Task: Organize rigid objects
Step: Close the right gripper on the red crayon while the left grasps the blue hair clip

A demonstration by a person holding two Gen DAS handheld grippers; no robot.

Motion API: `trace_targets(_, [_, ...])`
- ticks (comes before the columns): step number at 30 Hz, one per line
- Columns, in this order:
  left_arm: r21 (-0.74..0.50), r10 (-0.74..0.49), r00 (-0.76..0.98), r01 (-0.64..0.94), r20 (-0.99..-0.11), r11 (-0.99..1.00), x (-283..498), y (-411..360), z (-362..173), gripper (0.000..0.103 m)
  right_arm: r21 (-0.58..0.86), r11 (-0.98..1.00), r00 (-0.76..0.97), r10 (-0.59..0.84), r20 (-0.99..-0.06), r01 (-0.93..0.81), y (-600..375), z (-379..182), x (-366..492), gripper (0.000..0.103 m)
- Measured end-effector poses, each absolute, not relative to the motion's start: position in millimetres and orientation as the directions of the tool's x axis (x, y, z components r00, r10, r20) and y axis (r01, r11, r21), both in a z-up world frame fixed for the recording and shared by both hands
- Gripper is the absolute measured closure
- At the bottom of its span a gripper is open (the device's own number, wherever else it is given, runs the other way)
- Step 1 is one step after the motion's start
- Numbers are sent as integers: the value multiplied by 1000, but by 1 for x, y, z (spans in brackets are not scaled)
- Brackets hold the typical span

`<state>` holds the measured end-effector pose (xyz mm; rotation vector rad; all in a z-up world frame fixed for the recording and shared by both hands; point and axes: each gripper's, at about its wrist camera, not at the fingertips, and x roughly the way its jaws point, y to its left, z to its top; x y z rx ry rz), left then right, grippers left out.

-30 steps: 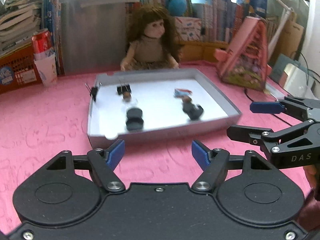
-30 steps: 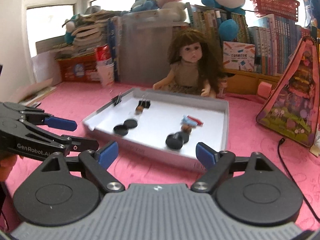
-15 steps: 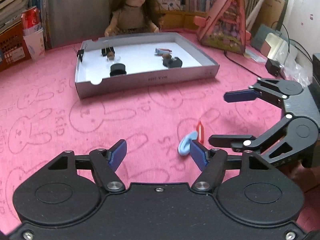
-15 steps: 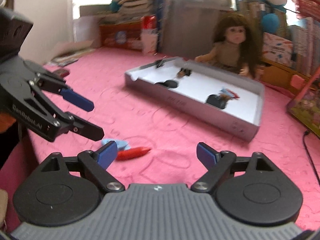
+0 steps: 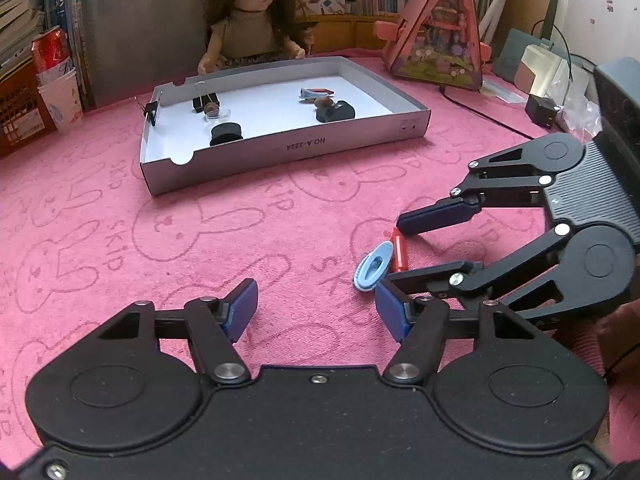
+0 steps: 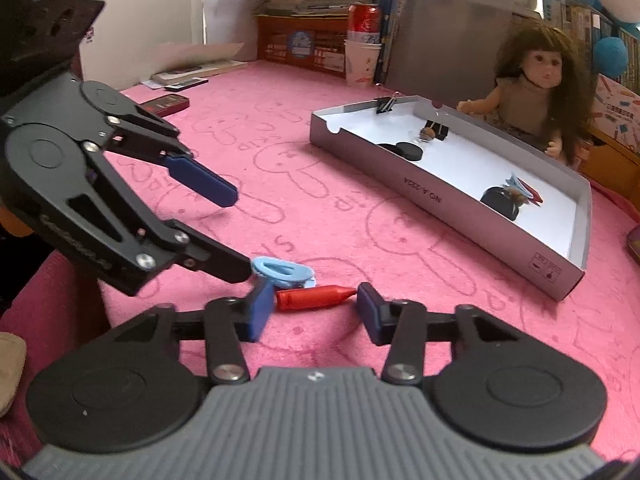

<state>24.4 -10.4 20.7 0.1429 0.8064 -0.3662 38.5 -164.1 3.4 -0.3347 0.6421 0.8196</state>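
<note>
A red crayon (image 6: 316, 298) and a light blue clip (image 6: 282, 272) lie side by side on the pink cloth. My right gripper (image 6: 314, 305) is closing lengthwise on the crayon, and its pads meet both ends. My left gripper (image 5: 316, 312) is also closing, with nothing between its fingers. The blue clip (image 5: 374, 266) lies just past its right fingertip, beside the crayon (image 5: 398, 250). In the right wrist view the left gripper (image 6: 236, 234) comes in from the left, its lower fingertip against the clip. The grey tray (image 5: 280, 148) behind holds binder clips, black round pieces and another blue and red pair.
A doll (image 5: 252, 28) sits behind the tray. A red can (image 5: 50, 50) on a paper cup and an orange basket stand at the back left, a pink toy house (image 5: 438, 44) and a black cable (image 5: 480, 116) at the right. A dark remote (image 6: 166, 104) lies far left.
Both grippers have drawn back from the tray and sunk to the cloth, where the crayon and clip came into view. The right jaws narrowed onto the crayon; the left jaws narrowed slightly.
</note>
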Motion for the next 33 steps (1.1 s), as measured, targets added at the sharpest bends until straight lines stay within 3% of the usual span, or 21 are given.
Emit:
trace_targets(14, [65,-183,694,315,-696,947,32,-15,14,41,-59,782,646,466,-605,-620,-185,8,32,54])
trace_targets(22, [5,-280,696,377,-661,926,17,-26,18,41,-63,819,683,431,-589,-571,-186,7,18,53])
trace_targets(31, [25,-241,739,329,-629,944,19,-46,2,41,-31,932,785,286,-549,-361,-201,1,4,53])
trace_targets(33, [28,-229,753,312,-617,950,19,-47,-1,46,-18,952,810,249,-532,-304,-201,-2,0,53])
